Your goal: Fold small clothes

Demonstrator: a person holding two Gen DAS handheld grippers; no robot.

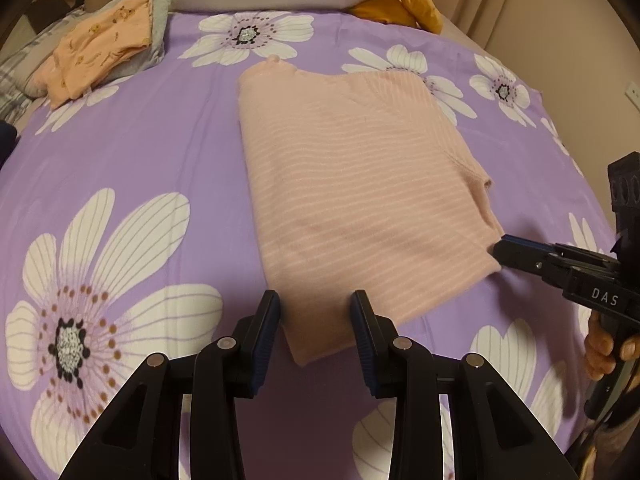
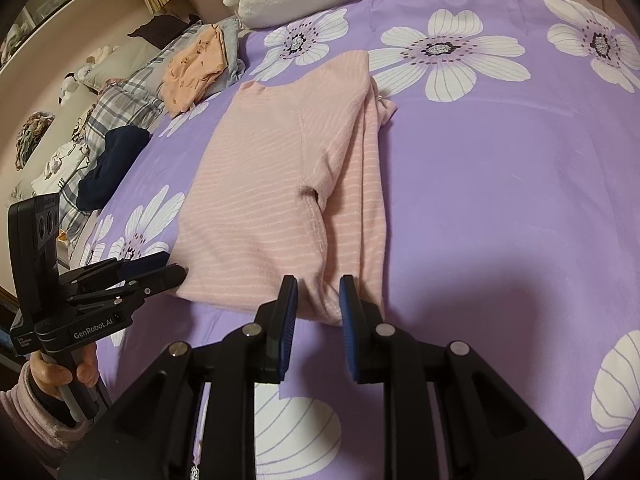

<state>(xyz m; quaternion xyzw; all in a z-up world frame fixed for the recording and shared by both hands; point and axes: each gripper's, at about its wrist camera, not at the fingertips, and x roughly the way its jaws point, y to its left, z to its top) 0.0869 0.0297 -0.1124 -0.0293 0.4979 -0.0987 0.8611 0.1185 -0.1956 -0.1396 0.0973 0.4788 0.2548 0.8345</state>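
- Covering the bed, a purple floral sheet is lying flat.
- Lying mid-sheet, the pink striped shirt is resting folded.
- Hovering at its near edge, the left gripper and right gripper are standing parted, gripping nothing.

Black grippers — blue pads, pink fuzzy sleeve.

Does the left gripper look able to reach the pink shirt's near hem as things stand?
Probably yes. The left gripper hangs just before the pink striped shirt's near hem, jaws parted, nothing between them and the cloth; the right gripper sits off at the other corner.
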